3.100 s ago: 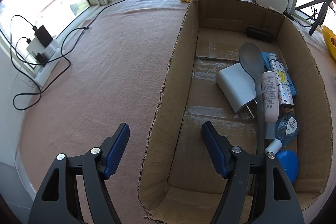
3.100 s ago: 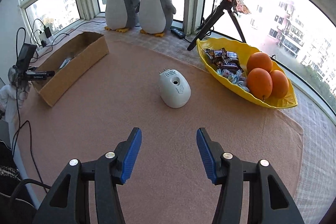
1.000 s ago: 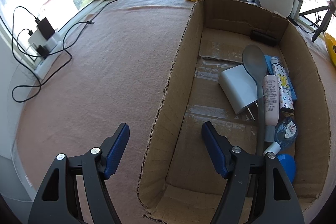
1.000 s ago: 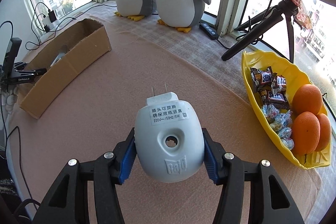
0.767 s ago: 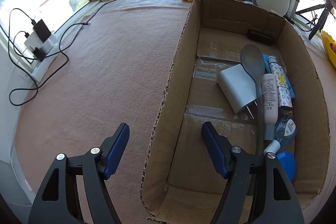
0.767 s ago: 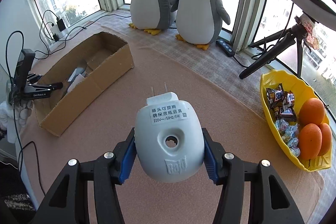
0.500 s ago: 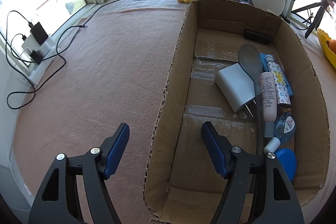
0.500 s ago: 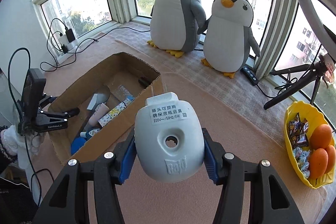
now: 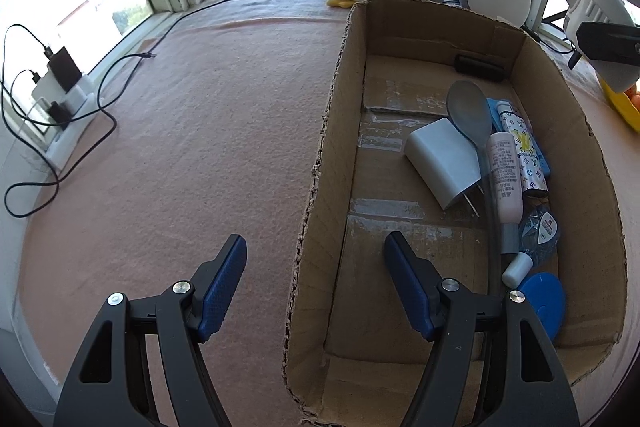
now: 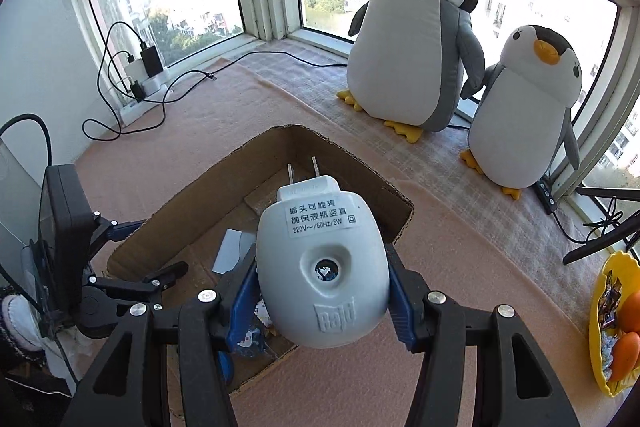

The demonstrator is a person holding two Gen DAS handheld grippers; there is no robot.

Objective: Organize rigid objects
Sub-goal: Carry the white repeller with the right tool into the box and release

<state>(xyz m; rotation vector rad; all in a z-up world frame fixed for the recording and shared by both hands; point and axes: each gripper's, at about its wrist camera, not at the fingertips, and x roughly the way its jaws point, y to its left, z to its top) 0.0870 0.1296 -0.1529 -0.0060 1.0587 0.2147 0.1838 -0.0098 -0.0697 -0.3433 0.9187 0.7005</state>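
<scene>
My right gripper (image 10: 322, 291) clamps the white plug-in mosquito repeller (image 10: 322, 267) above the half-filled brown cardboard box (image 9: 320, 163); release remains. Left gripper (image 9: 316, 279) gapes empty.

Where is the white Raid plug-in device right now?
The Raid plug-in device is clamped in the right gripper, held over the cardboard box, prongs pointing toward the penguins.

White plug-in device (image 10: 322, 271), prongs forward, sits clamped above the open cardboard box (image 10: 400, 223).
</scene>
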